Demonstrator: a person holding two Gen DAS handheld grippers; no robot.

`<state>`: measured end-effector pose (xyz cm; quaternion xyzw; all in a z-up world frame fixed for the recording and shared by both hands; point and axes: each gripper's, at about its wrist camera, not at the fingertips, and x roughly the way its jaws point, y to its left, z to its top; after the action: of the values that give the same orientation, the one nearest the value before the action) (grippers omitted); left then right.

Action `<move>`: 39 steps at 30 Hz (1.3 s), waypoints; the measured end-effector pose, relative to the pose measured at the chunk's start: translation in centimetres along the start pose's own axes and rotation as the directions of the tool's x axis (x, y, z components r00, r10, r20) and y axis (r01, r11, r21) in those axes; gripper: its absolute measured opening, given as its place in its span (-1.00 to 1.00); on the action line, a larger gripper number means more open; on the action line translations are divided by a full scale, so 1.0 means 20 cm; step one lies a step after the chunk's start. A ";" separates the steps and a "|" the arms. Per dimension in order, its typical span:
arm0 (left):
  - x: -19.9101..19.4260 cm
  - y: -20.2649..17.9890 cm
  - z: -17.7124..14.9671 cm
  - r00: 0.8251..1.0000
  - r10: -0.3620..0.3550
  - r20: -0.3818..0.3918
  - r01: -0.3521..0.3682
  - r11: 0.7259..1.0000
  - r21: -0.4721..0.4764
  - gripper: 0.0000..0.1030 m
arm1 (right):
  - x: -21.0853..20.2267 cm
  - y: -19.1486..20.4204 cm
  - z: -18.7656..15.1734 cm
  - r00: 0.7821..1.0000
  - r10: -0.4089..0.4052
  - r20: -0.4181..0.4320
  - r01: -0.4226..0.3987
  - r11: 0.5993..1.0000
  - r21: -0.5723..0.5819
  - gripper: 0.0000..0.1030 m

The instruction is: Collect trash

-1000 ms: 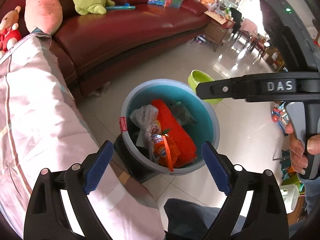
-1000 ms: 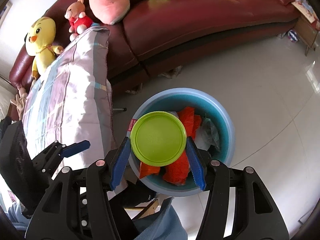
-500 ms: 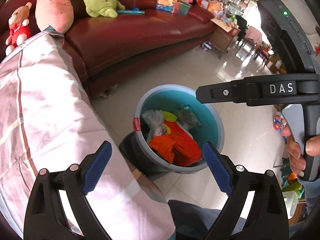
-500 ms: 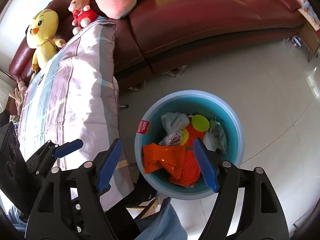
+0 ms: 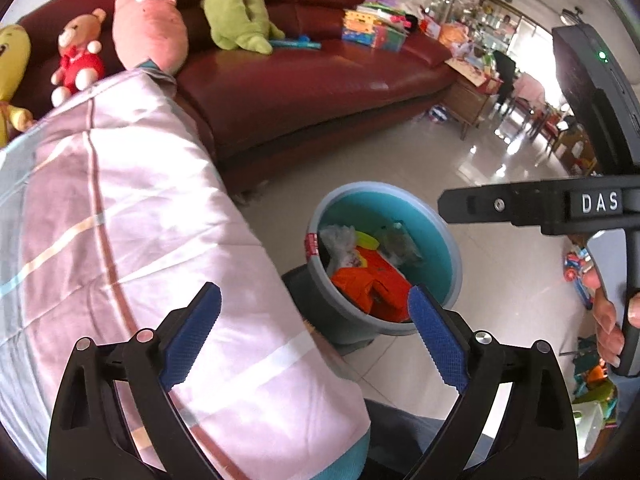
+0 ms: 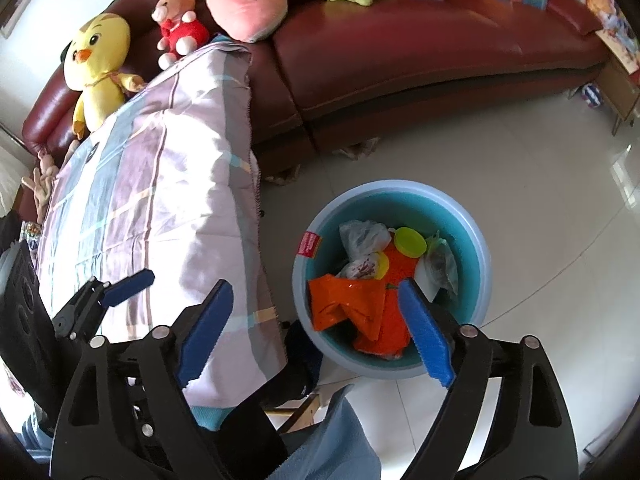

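Note:
A blue bucket (image 6: 460, 216) (image 5: 434, 232) stands on the tiled floor beside the quilt. Inside it lie orange wrappers (image 6: 348, 300) (image 5: 356, 280), a crumpled white bag (image 6: 362, 232) and a round green lid (image 6: 410, 240) (image 5: 366, 240). My right gripper (image 6: 315, 286) hovers above the bucket's near rim; its jaws are opening and nothing is between them. My left gripper (image 5: 314, 296) stands open and empty, over the quilt's edge and the bucket's near side. The right tool's black body (image 5: 560, 204) shows in the left wrist view, with a hand on its handle.
A pink and blue checked quilt (image 6: 160, 184) covers the left side. Behind it runs a maroon sofa (image 6: 420, 48) with plush toys (image 6: 98, 68) and boxes. Bare tiles (image 6: 540, 184) spread to the right. Small toys (image 5: 576, 268) litter the floor at far right.
One second ago the green lid sat between my right gripper's pads; now it lies in the bucket and the jaws are wider. Both grippers have drawn back and up from the bucket.

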<state>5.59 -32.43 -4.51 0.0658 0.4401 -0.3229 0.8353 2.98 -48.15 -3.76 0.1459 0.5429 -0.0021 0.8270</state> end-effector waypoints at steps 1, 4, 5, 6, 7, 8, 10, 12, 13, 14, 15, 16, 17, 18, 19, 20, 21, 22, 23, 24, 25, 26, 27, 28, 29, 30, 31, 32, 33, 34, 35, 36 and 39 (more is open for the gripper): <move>-0.02 0.00 0.00 1.000 0.005 0.005 -0.005 1.000 0.000 0.84 | -0.01 0.01 -0.02 1.000 0.001 0.002 -0.001 1.000 -0.001 0.60; -0.09 0.00 -0.01 1.000 0.015 0.024 -0.015 1.000 0.001 0.84 | -0.04 0.03 -0.05 1.000 0.011 0.002 -0.011 1.000 -0.003 0.74; -0.12 0.00 -0.02 0.999 0.024 0.031 -0.024 1.000 0.002 0.85 | -0.05 0.04 -0.07 1.000 0.009 0.004 -0.009 1.000 -0.004 0.75; -0.13 0.00 -0.03 0.999 0.036 0.037 -0.036 0.999 0.001 0.85 | -0.06 0.05 -0.09 1.000 0.004 0.009 -0.004 1.000 -0.007 0.75; -0.15 0.00 -0.03 0.998 0.050 0.042 -0.050 0.999 -0.002 0.88 | -0.07 0.06 -0.10 1.000 0.000 0.015 0.001 1.000 -0.011 0.75; -0.17 0.00 -0.04 0.997 0.057 0.046 -0.057 0.998 -0.005 0.90 | -0.08 0.07 -0.12 1.000 -0.010 0.022 0.010 1.000 -0.015 0.75; -0.20 -0.01 -0.05 0.996 0.076 0.054 -0.076 0.997 -0.015 0.92 | -0.11 0.08 -0.15 0.999 -0.017 0.032 0.017 1.000 -0.020 0.75; -0.22 0.00 -0.07 0.994 0.097 0.042 -0.095 0.995 -0.031 0.92 | -0.13 0.10 -0.19 0.999 -0.018 0.037 0.019 1.000 -0.024 0.75; -0.24 0.00 -0.08 0.994 0.105 0.041 -0.104 0.994 -0.038 0.92 | -0.14 0.11 -0.21 0.998 -0.029 0.047 0.031 0.999 -0.030 0.75; -0.24 0.00 -0.08 0.993 0.115 0.042 -0.113 0.993 -0.044 0.92 | -0.16 0.12 -0.22 0.998 -0.043 0.054 0.045 0.998 -0.039 0.75; -0.25 0.01 -0.08 0.992 0.123 0.041 -0.121 0.991 -0.048 0.92 | -0.17 0.13 -0.24 0.997 -0.056 0.061 0.060 0.997 -0.049 0.76; -0.26 0.01 -0.08 0.991 0.128 0.038 -0.126 0.991 -0.054 0.92 | -0.19 0.14 -0.25 0.995 -0.069 0.071 0.073 0.996 -0.058 0.77; -0.27 0.02 -0.08 0.991 0.128 0.039 -0.126 0.990 -0.058 0.92 | -0.20 0.14 -0.27 0.994 -0.074 0.080 0.079 0.995 -0.063 0.79; -0.28 0.02 -0.09 0.990 0.132 0.041 -0.129 0.990 -0.063 0.92 | -0.22 0.15 -0.28 0.993 -0.076 0.091 0.082 0.994 -0.068 0.79; -0.28 0.01 -0.09 0.989 0.138 0.044 -0.135 0.989 -0.065 0.92 | -0.23 0.15 -0.29 0.992 -0.076 0.099 0.083 0.994 -0.071 0.79; -0.29 0.01 -0.09 0.988 0.146 0.046 -0.143 0.987 -0.067 0.92 | -0.24 0.15 -0.30 0.991 -0.077 0.106 0.085 0.994 -0.071 0.79; -0.30 0.01 -0.09 0.988 0.149 0.046 -0.146 0.987 -0.068 0.92 | -0.26 0.15 -0.31 0.990 -0.079 0.116 0.088 0.994 -0.071 0.79; -0.30 0.00 -0.10 0.988 0.150 0.047 -0.146 0.987 -0.069 0.92 | -0.27 0.15 -0.32 0.989 -0.081 0.121 0.090 0.993 -0.070 0.79; -0.30 0.00 -0.10 0.987 0.154 0.049 -0.150 0.986 -0.070 0.92 | -0.27 0.15 -0.33 0.989 -0.083 0.126 0.092 0.993 -0.069 0.79; -0.31 0.00 -0.10 0.986 0.158 0.050 -0.155 0.985 -0.071 0.92 | -0.28 0.14 -0.34 0.987 -0.087 0.133 0.097 0.993 -0.070 0.79; -0.31 0.00 -0.10 0.986 0.161 0.049 -0.158 0.985 -0.071 0.92 | -0.28 0.14 -0.34 0.987 -0.089 0.135 0.099 0.992 -0.072 0.79; -0.31 -0.01 -0.10 0.985 0.164 0.047 -0.160 0.984 -0.072 0.92 | -0.28 0.14 -0.35 0.986 -0.091 0.137 0.102 0.992 -0.072 0.79; -0.31 -0.01 -0.10 0.985 0.165 0.045 -0.162 0.984 -0.074 0.92 | -0.28 0.14 -0.36 0.986 -0.093 0.139 0.104 0.992 -0.072 0.79; -0.30 -0.01 -0.10 0.985 0.167 0.043 -0.164 0.984 -0.075 0.92 | -0.28 0.13 -0.37 0.985 -0.098 0.141 0.109 0.992 -0.070 0.79; -0.30 -0.01 -0.10 0.985 0.169 0.042 -0.166 0.983 -0.076 0.92 | -0.27 0.13 -0.38 0.984 -0.103 0.142 0.114 0.991 -0.069 0.79; -0.30 -0.01 -0.10 0.984 0.172 0.041 -0.169 0.983 -0.079 0.92 | -0.27 0.13 -0.39 0.984 -0.107 0.140 0.117 0.991 -0.068 0.79; -0.30 -0.01 -0.10 0.984 0.174 0.042 -0.170 0.982 -0.081 0.92 | -0.26 0.13 -0.40 0.985 -0.108 0.138 0.118 0.991 -0.067 0.79; -0.30 -0.01 -0.10 0.984 0.176 0.042 -0.172 0.982 -0.084 0.92 | -0.25 0.12 -0.40 0.985 -0.108 0.133 0.117 0.991 -0.065 0.79; -0.30 -0.01 -0.10 0.983 0.178 0.042 -0.174 0.981 -0.087 0.92 | -0.25 0.12 -0.40 0.986 -0.107 0.130 0.116 0.991 -0.065 0.79; -0.30 -0.01 -0.10 0.983 0.179 0.042 -0.175 0.980 -0.092 0.92 | -0.23 0.13 -0.41 0.987 -0.106 0.122 0.115 0.991 -0.067 0.79; -0.30 0.00 -0.10 0.983 0.178 0.042 -0.174 0.980 -0.096 0.92 | -0.22 0.13 -0.41 0.987 -0.107 0.116 0.115 0.991 -0.070 0.79; -0.30 0.00 -0.11 0.983 0.179 0.041 -0.175 0.980 -0.099 0.92 | -0.21 0.13 -0.41 0.988 -0.108 0.111 0.116 0.991 -0.072 0.79; -0.30 0.00 -0.11 0.982 0.184 0.040 -0.179 0.978 -0.106 0.92 | -0.20 0.14 -0.42 0.988 -0.115 0.106 0.124 0.989 -0.076 0.79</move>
<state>1.74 -28.65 -1.23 0.0552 0.4273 -0.2238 0.8742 -5.66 -44.02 -2.60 0.0783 0.5077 -0.0367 0.8572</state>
